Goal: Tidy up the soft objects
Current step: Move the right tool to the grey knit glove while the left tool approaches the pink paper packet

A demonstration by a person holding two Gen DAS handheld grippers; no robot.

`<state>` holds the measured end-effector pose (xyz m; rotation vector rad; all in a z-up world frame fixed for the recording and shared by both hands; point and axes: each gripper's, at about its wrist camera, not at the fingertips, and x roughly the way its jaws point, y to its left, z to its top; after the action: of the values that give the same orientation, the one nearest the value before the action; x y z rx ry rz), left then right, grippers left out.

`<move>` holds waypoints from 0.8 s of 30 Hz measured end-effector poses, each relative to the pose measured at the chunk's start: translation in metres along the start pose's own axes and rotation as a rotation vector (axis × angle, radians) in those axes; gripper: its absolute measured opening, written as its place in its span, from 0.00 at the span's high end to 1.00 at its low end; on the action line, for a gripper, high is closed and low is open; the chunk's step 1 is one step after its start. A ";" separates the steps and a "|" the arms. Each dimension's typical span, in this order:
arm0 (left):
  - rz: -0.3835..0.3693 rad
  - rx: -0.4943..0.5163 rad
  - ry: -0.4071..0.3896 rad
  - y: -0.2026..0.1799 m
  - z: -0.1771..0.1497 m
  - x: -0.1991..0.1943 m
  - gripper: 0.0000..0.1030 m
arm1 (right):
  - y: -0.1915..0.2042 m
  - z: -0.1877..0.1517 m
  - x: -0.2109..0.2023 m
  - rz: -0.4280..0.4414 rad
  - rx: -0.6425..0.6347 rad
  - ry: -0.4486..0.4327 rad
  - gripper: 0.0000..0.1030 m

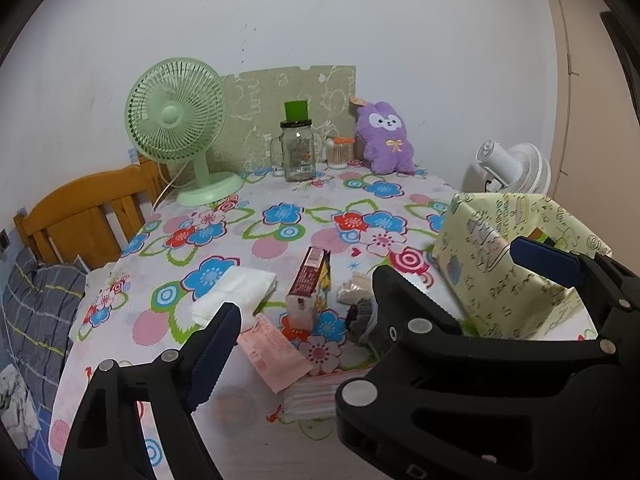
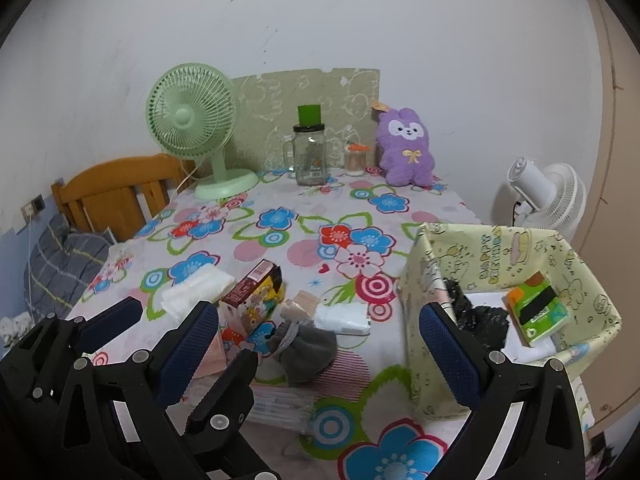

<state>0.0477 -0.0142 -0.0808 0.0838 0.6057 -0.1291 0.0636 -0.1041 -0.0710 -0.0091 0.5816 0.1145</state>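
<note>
A grey drawstring pouch (image 2: 306, 350) lies near the table's front, with a beige packet (image 2: 300, 305) and a white tissue pack (image 2: 343, 319) just behind it. Another white tissue pack (image 2: 198, 290) lies to the left. A yellow paper-wrapped box (image 2: 432, 276) stands at the right and holds a green tissue pack (image 2: 536, 312) and a black soft item (image 2: 478, 316). A purple plush (image 2: 406, 146) sits at the back. My right gripper (image 2: 320, 344) is open and empty above the pouch. My left gripper (image 1: 372, 292) is open and empty; in its view the pouch (image 1: 362, 320) lies between the fingers.
A small red carton (image 2: 252, 290) stands among the soft things. A pink packet (image 1: 276, 350) and a stack of flat packs (image 2: 280, 400) lie at the front edge. A green fan (image 2: 192, 120), a glass jar (image 2: 310, 156), a swab jar (image 2: 355, 160) stand at the back. A white fan (image 2: 544, 196) is beside the table.
</note>
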 end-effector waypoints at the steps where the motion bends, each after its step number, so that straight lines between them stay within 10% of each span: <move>1: 0.002 -0.004 0.007 0.002 -0.002 0.002 0.17 | 0.002 -0.001 0.003 0.004 -0.002 0.007 0.03; 24: 0.057 -0.126 0.153 0.038 -0.022 0.059 0.22 | 0.021 -0.015 0.066 0.016 -0.018 0.147 0.07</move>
<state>0.0890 0.0200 -0.1307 -0.0116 0.7625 -0.0287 0.1079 -0.0768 -0.1195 -0.0304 0.7271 0.1355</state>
